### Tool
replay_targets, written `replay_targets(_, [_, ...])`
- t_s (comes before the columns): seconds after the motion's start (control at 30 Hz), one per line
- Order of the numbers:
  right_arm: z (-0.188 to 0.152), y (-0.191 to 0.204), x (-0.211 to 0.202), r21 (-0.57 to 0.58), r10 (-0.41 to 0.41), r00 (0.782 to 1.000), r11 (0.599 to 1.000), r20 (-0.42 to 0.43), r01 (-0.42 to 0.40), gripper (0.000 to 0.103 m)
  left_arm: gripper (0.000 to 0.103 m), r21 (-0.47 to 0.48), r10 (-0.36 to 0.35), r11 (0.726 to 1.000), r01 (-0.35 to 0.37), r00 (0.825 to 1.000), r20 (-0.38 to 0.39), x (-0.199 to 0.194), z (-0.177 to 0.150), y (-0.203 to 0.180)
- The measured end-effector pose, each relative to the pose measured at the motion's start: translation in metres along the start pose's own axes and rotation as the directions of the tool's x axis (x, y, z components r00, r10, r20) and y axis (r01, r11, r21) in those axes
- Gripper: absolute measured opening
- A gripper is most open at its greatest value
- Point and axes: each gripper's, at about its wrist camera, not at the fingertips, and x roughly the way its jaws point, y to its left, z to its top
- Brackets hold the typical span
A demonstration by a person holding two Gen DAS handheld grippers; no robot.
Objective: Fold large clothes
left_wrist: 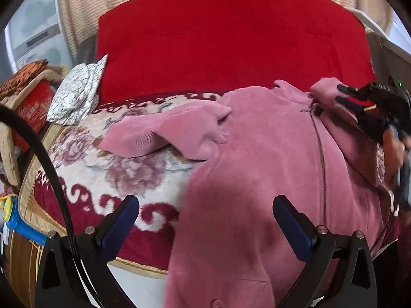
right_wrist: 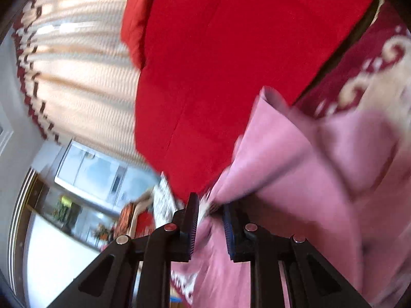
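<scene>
A pink zip-front velvet jacket [left_wrist: 257, 159] lies on a floral blanket [left_wrist: 108, 179], front up, its left sleeve [left_wrist: 164, 133] folded across to the left. My left gripper [left_wrist: 205, 210] is open and empty just above the jacket's lower part. My right gripper [left_wrist: 357, 102] is at the jacket's collar, top right. In the right wrist view the right gripper [right_wrist: 210, 210] is shut on pink jacket cloth [right_wrist: 308, 166] and lifts it; the view is blurred.
A red quilt [left_wrist: 231, 33] covers the far half of the bed. A white patterned pillow [left_wrist: 77, 92] lies at the left. Piled cloth and a red box [left_wrist: 33, 102] stand beyond the left edge. A cable [left_wrist: 51, 174] crosses the left. Curtains [right_wrist: 84, 77] hang behind.
</scene>
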Motion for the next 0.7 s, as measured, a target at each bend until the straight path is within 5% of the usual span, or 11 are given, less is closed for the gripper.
replay_targets(0.2, [-0.068, 0.032, 0.058, -0.014, 0.089, 0.964, 0.995, -0.251, -0.096, 0.024, 0.103, -0.025, 0.002, 1.0, -0.001, 0.999, 0.042, -0.01, 0.005, 0.015])
replay_targets(0.27, [-0.079, 0.038, 0.059, -0.025, 0.059, 0.957, 0.997, -0.286, -0.069, 0.024, 0.103, -0.03, -0.031, 0.999, 0.032, 0.999, 0.038, -0.007, 0.013, 0.013])
replay_targets(0.33, [-0.08, 0.04, 0.033, -0.029, 0.057, 0.971, 0.997, -0.234, -0.066, 0.028, 0.103, -0.048, -0.083, 0.995, 0.085, 0.996, 0.043, 0.001, 0.026, 0.007])
replay_targets(0.37, [-0.076, 0.039, 0.014, -0.049, 0.035, 0.982, 0.998, -0.184, -0.045, 0.036, 0.103, -0.05, -0.104, 0.993, 0.107, 0.993, 0.046, 0.004, 0.031, 0.003])
replay_targets(0.43, [-0.063, 0.041, -0.021, -0.059, -0.021, 0.999, 0.998, -0.032, 0.019, 0.103, 0.103, -0.049, -0.162, 0.985, 0.164, 0.986, 0.035, 0.019, 0.048, -0.012])
replay_targets(0.5, [-0.054, 0.017, -0.059, 0.025, -0.045, 0.986, 0.999, 0.16, 0.042, 0.103, 0.103, -0.045, -0.242, 0.969, 0.242, 0.97, 0.017, 0.04, 0.067, -0.032])
replay_targets(0.67, [-0.043, -0.024, -0.057, 0.115, -0.084, 0.986, 0.991, 0.143, 0.068, 0.09, 0.101, -0.084, -0.386, 0.921, 0.38, 0.92, -0.069, 0.103, 0.109, -0.08])
replay_targets(0.7, [-0.043, -0.033, -0.056, 0.139, -0.081, 0.987, 0.988, 0.137, 0.062, 0.088, 0.095, -0.108, -0.392, 0.918, 0.382, 0.915, -0.094, 0.12, 0.118, -0.089])
